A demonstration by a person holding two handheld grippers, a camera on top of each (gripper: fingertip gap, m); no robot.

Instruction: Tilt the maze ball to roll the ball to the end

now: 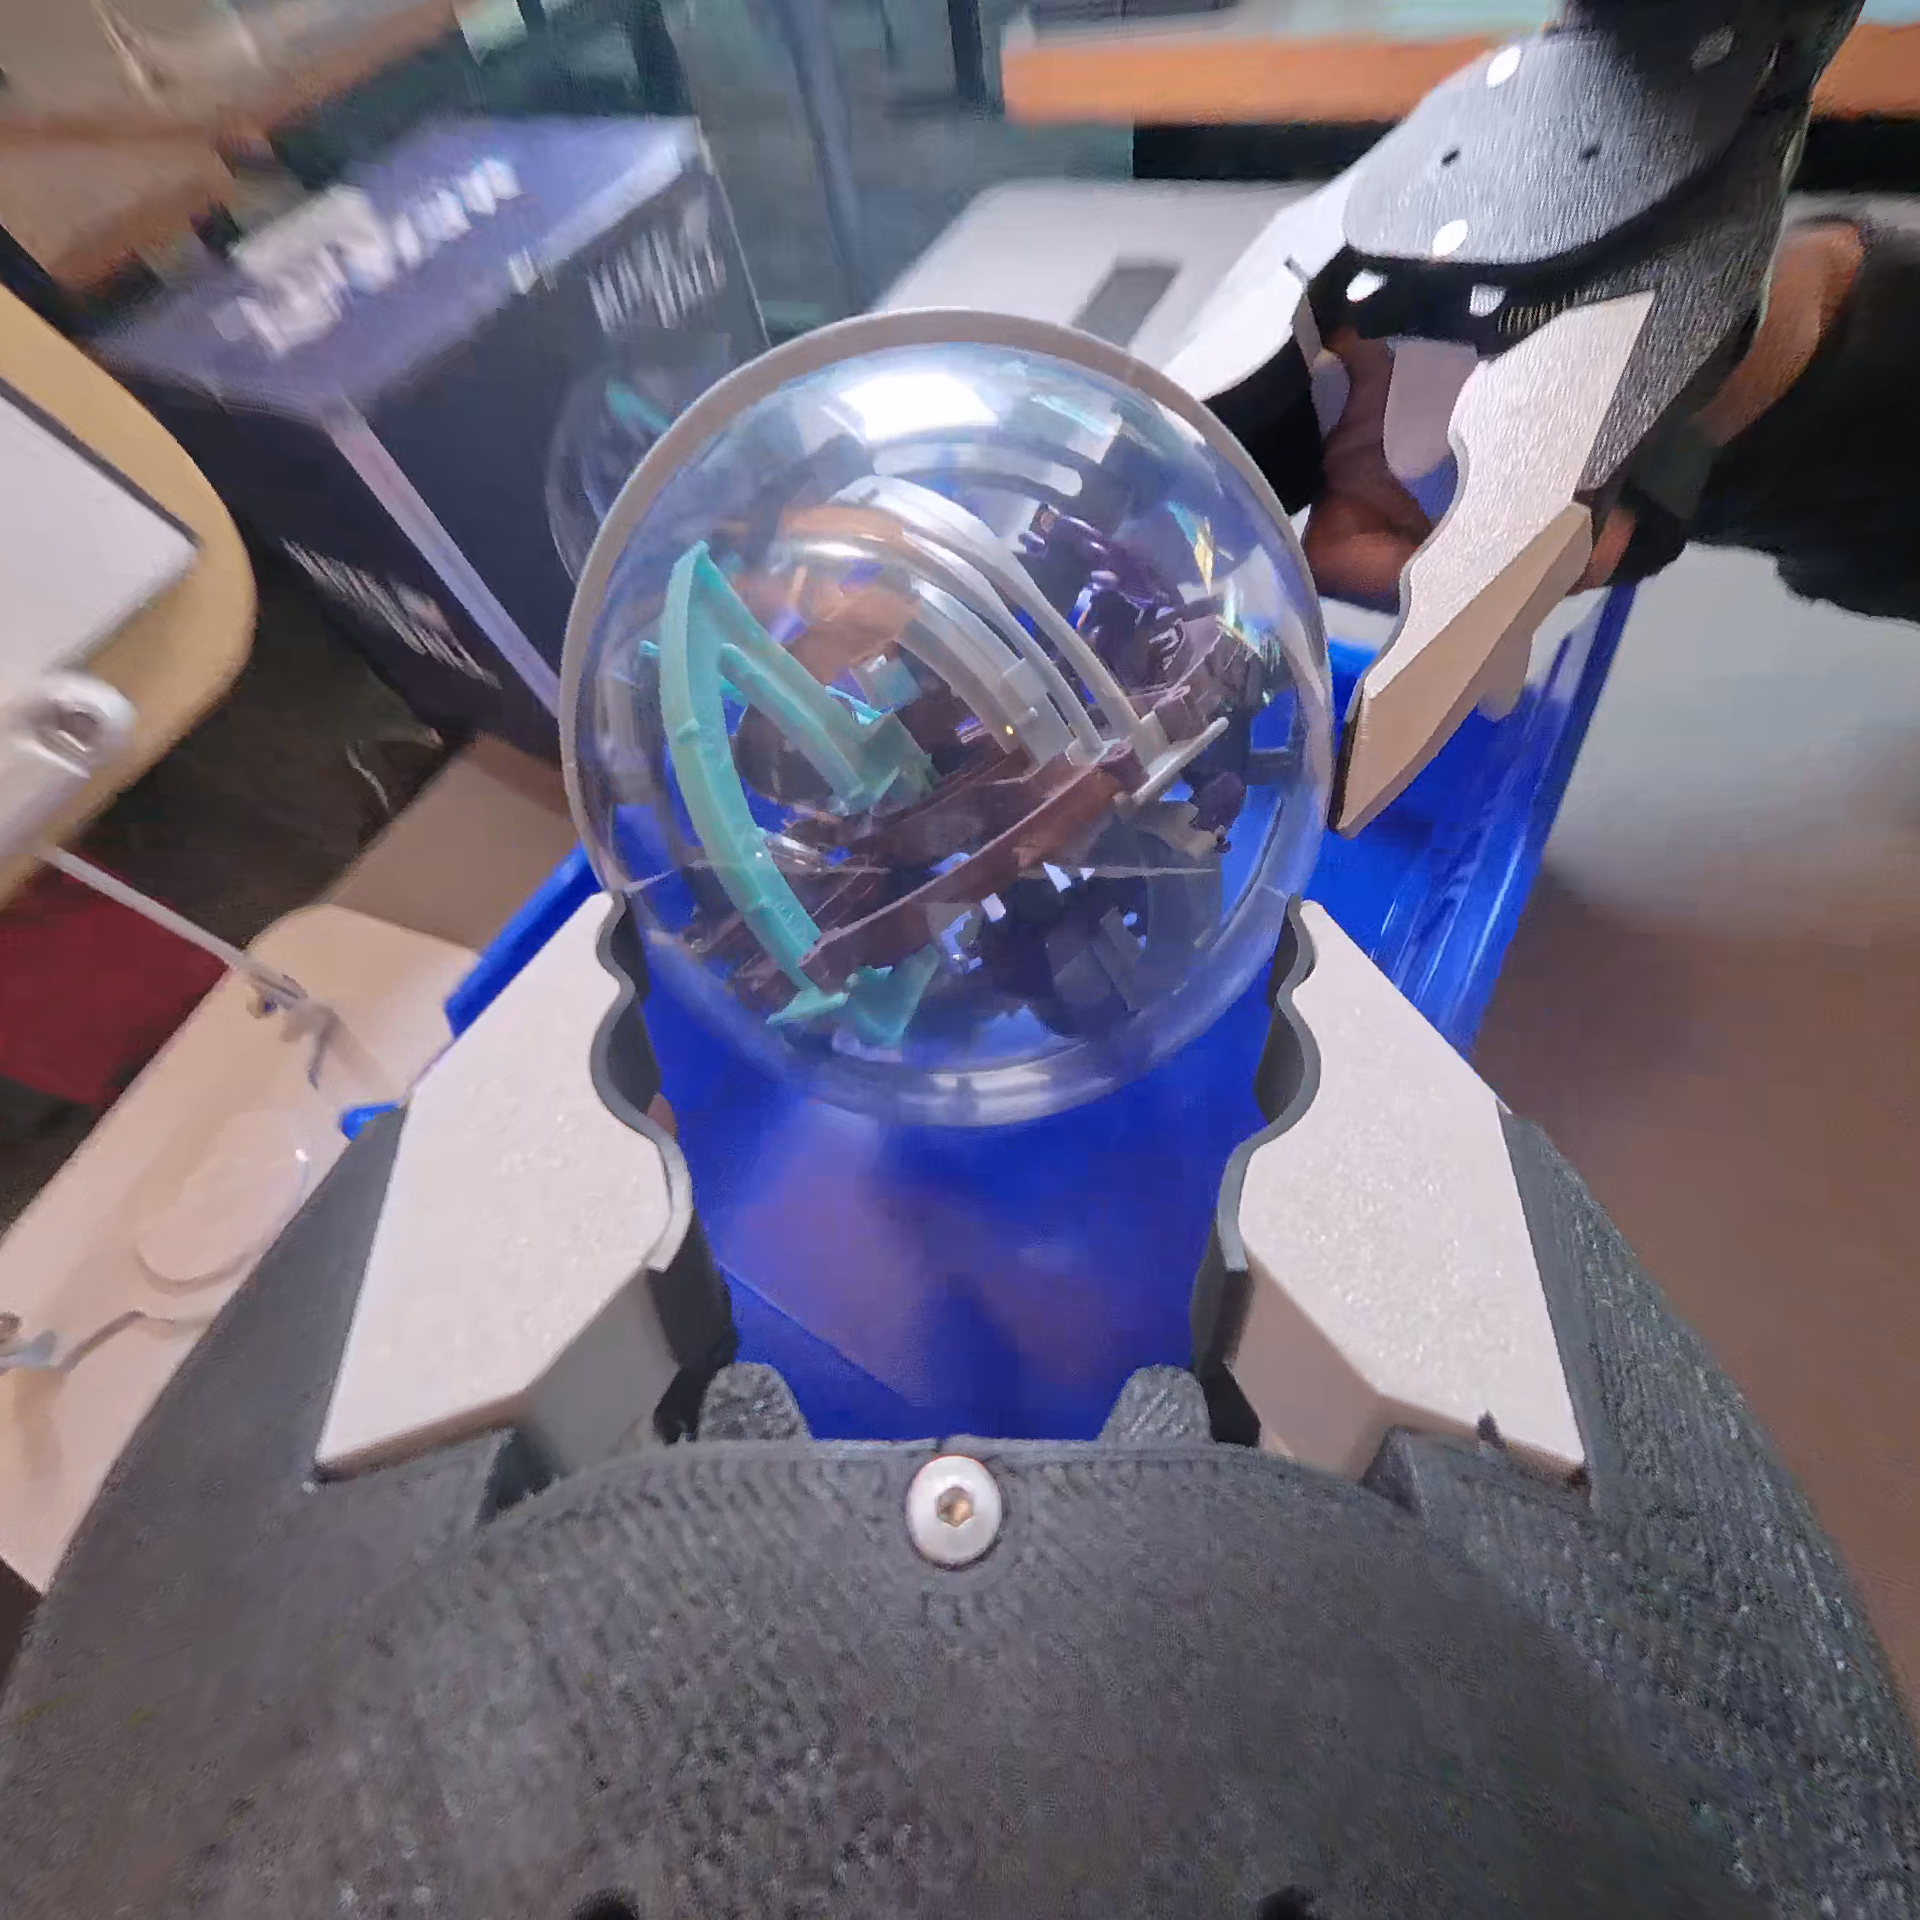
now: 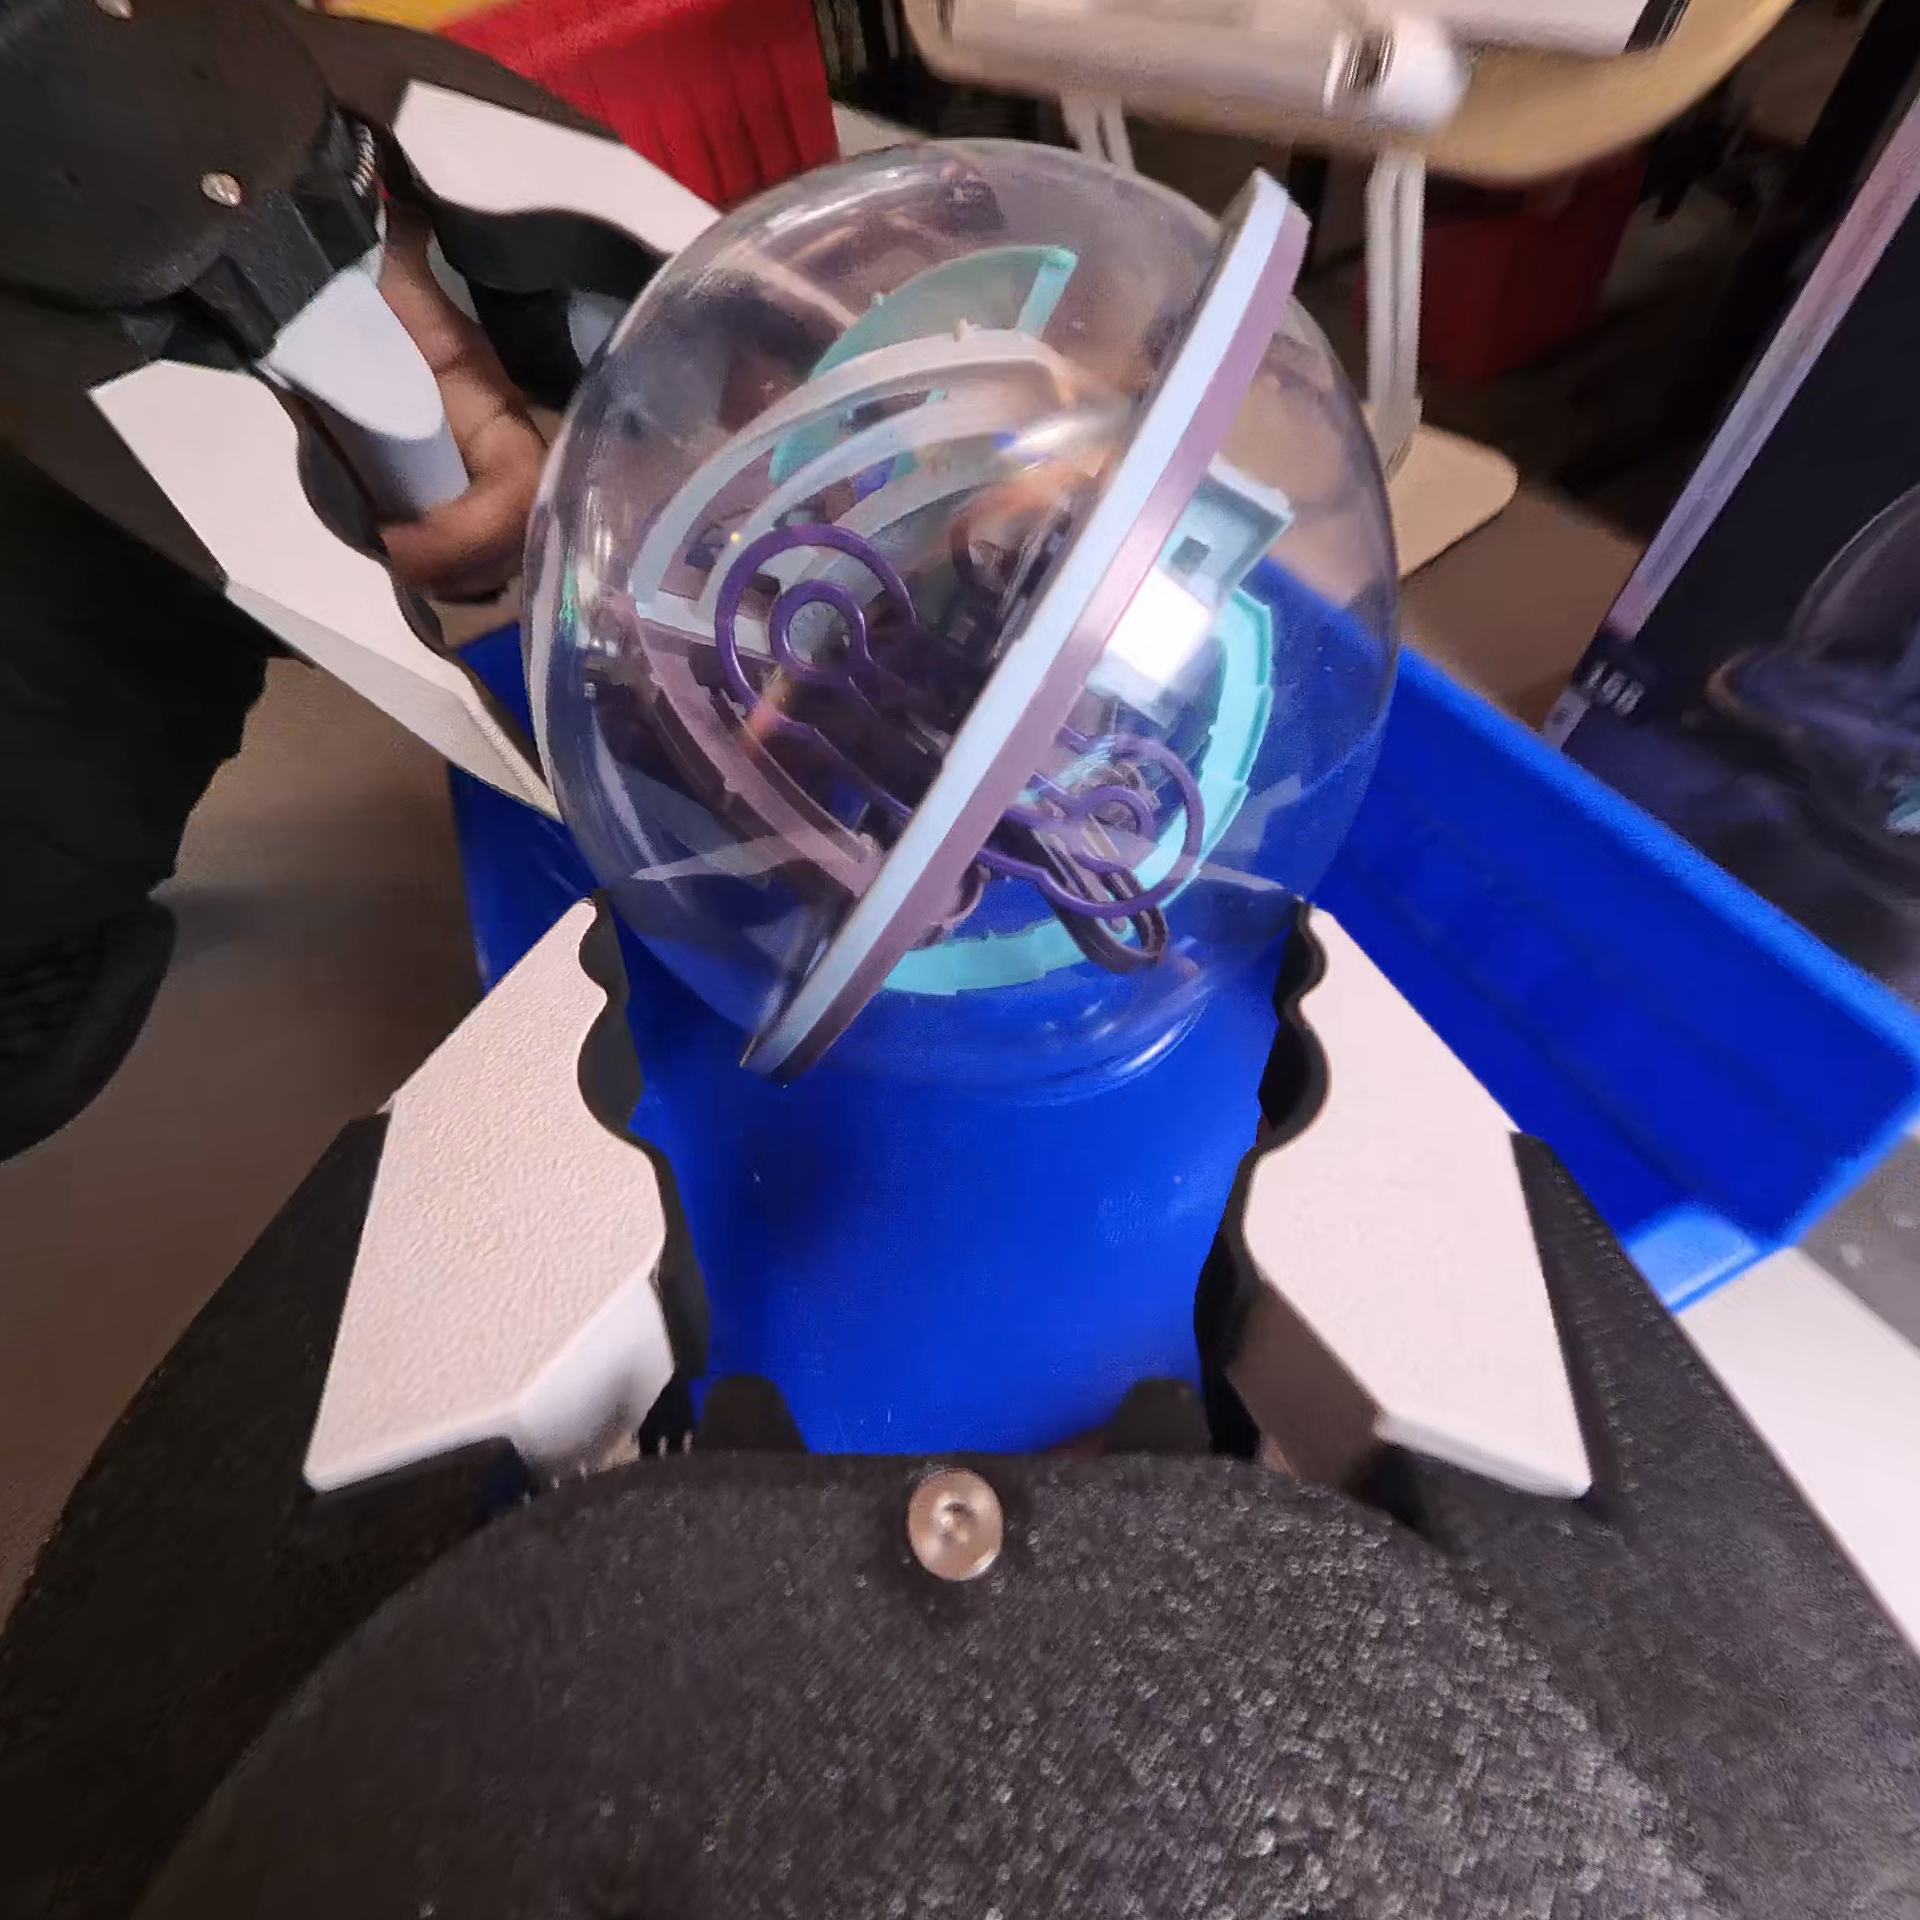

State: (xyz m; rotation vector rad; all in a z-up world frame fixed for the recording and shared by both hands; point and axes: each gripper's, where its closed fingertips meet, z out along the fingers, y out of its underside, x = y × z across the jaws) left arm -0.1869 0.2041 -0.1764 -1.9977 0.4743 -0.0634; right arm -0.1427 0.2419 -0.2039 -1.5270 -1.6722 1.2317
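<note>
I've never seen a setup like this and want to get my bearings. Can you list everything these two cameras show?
maze ball: one, clear with teal, brown, purple and grey tracks, held between both grippers above the bin
bin: one, blue, beneath the ball
box: one, dark, behind-left of the ball
cardboard pieces: pale, left of the bin
red fabric: behind, partly hidden
left gripper: black and white, jaws against the ball
right gripper: same build, jaws against the ball
hand: on the right gripper's handle

A dark box (image 1: 436, 343) and a red drape (image 2: 665, 83) stand behind a blue bin (image 2: 1621, 935).
</note>
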